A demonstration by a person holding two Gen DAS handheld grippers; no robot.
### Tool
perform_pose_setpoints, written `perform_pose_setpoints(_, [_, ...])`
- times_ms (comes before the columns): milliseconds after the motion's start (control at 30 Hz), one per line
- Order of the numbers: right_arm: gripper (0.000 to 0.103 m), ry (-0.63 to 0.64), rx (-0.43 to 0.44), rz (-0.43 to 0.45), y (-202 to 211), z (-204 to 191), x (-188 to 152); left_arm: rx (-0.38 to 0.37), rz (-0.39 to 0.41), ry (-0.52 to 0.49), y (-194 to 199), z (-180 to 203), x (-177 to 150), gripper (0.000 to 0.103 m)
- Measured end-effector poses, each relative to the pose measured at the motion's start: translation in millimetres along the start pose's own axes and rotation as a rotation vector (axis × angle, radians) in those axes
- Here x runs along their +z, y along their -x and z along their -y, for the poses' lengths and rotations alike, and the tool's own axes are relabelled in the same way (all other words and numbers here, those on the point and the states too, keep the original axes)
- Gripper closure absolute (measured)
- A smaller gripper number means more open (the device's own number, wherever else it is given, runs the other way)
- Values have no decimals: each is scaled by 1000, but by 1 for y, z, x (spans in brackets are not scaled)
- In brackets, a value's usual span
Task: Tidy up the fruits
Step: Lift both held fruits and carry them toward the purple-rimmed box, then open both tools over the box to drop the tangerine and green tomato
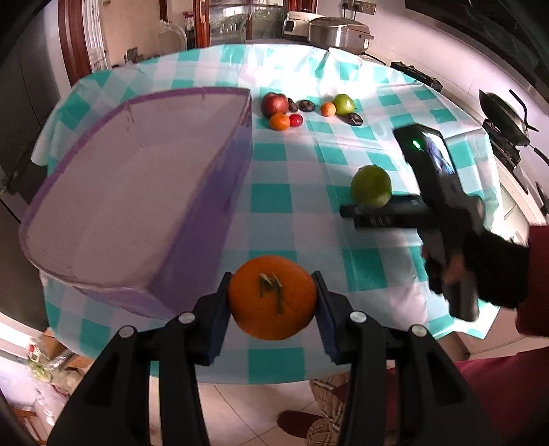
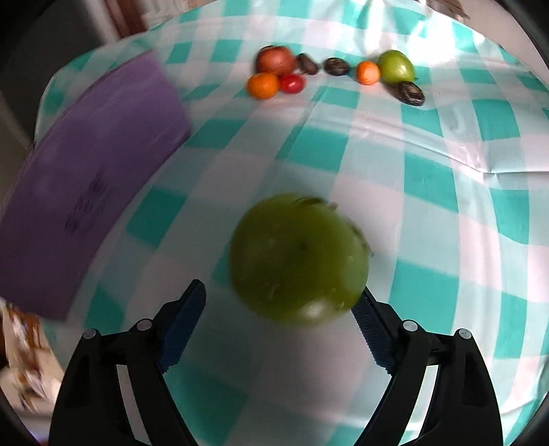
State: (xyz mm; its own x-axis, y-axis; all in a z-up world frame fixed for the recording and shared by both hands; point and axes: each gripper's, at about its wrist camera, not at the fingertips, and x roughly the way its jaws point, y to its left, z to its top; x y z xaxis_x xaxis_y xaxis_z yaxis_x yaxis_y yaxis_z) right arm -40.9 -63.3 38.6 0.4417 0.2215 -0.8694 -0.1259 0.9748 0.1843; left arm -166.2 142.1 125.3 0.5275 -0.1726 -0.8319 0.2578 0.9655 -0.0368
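My left gripper point(image 1: 272, 295) is shut on a large orange point(image 1: 272, 296) and holds it above the table's near edge, just right of the purple box point(image 1: 137, 192). My right gripper point(image 2: 279, 315) is open around a green fruit point(image 2: 298, 260) on the table; the right finger touches it and the left finger stands apart. The same green fruit point(image 1: 371, 185) and right gripper point(image 1: 363, 212) show in the left wrist view. A group of fruits lies at the far side: a red apple point(image 1: 274, 103), a small orange point(image 1: 279, 121), a small red fruit point(image 1: 295, 119) and another green fruit point(image 1: 344, 104).
The table carries a teal and white checked cloth point(image 1: 308, 164). Dark fruits point(image 1: 354, 119) lie among the far group. A rice cooker point(image 1: 338, 31) stands beyond the table, and a stove with a pan point(image 1: 504, 116) is at the right. The floor shows below the table's near edge.
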Motion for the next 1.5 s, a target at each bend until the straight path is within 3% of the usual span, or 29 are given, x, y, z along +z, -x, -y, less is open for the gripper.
perform_pose_setpoints(133, [18,-171,53,21,-3,27,19,13,24,28,12,-11,5,58])
perform_pose_setpoints(267, [19,-119,34,28,-11,20,25,10,27,54,14,-17,7,58])
perform_pose_setpoints(367, [36,-54,31,39,-13,5,27,19,20,62,12,-21,7,58])
perform_pose_setpoints(433, [35,3,-20,46,-13,-5,25,24,20,79,10,-24,6,58])
perform_pose_setpoints(600, [36,-56,17,14,-5,5,17,8,52,106,18,-34,14,58])
perform_pose_setpoints(733, [36,-97,97,41,23,-6,13,-43,100,190,29,-49,22,58])
perform_pose_setpoints(900, [36,-18,258,145,81,-60,45,-84,156,349,36,-84,36,58])
perform_pose_setpoints(1033, [36,119,338,155,100,-113,84,5,137,385,20,-111,56,58])
perform_pose_setpoints(1100, [36,186,368,122,88,-143,106,61,108,402,10,-125,64,58])
perform_pose_setpoints(1167, [36,277,355,59,67,-176,123,133,28,414,-8,-144,73,58])
perform_pose_setpoints(1267, [36,404,275,-88,17,-220,134,209,-84,445,-35,-172,79,58])
perform_pose_setpoints(1333, [36,508,166,-200,-23,-247,137,240,-165,470,-56,-191,79,58])
perform_pose_setpoints(1500, [36,706,6,-378,-75,-279,128,311,-328,466,-96,-210,76,58])
